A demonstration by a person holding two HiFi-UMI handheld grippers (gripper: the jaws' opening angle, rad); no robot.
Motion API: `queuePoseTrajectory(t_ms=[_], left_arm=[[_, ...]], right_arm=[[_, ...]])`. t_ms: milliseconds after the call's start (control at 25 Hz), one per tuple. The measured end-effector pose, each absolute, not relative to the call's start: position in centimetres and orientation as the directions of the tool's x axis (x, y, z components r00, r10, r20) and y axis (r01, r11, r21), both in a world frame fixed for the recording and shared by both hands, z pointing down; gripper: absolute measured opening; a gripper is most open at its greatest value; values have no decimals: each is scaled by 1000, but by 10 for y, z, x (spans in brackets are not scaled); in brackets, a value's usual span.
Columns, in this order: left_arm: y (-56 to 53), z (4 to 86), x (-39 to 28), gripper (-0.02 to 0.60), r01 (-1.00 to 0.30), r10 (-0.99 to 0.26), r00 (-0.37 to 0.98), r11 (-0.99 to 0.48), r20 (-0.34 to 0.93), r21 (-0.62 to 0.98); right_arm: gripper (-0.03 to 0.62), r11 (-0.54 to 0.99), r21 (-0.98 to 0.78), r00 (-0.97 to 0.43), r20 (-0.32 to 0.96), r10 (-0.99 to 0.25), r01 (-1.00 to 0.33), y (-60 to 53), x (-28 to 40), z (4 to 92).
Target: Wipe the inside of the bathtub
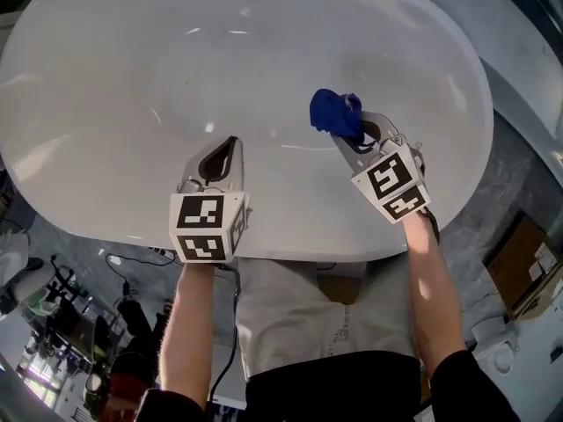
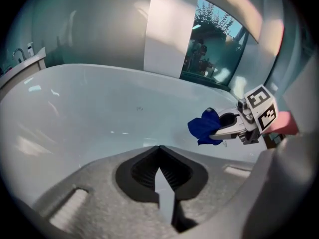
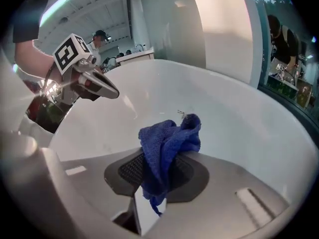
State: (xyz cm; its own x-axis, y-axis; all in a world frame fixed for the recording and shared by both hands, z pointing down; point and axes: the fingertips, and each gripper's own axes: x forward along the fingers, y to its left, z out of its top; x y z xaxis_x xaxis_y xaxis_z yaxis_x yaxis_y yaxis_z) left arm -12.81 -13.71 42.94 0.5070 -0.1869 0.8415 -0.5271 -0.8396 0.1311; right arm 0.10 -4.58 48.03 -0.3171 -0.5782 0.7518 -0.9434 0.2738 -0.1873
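- Head view: the tub (image 1: 264, 60) is a smooth, glossy white oval, and its near rim lies below both grippers.
- The right gripper (image 1: 350, 135) has its jaws clamped on a crumpled blue knit cloth (image 1: 332, 111), held over the basin.
- The left gripper (image 1: 230, 143) has its jaws together and holds nothing, with bare basin ahead.
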Motion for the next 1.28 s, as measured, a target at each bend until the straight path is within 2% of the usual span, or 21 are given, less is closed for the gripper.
queuePoseTrajectory(t_ms=[240, 520, 1040, 1280], left_arm=[[-147, 486, -153, 5, -575, -175, 467, -804, 867, 148], [-158, 540, -159, 5, -538, -129, 459, -828, 879, 159], [-130, 612, -154, 5, -456, 19, 434, -858, 901, 237], [-115, 644, -152, 5, -470, 88, 419, -831, 904, 299]], right_arm=[[101, 315, -236, -370, 790, -490, -919, -35, -34, 540], [100, 459, -259, -443, 823, -356, -850, -44, -61, 600], [100, 411, -358, -468, 859, -207, -838, -26, -83, 691], [100, 405, -398, -479, 870, -119, -823, -14, -94, 731]])
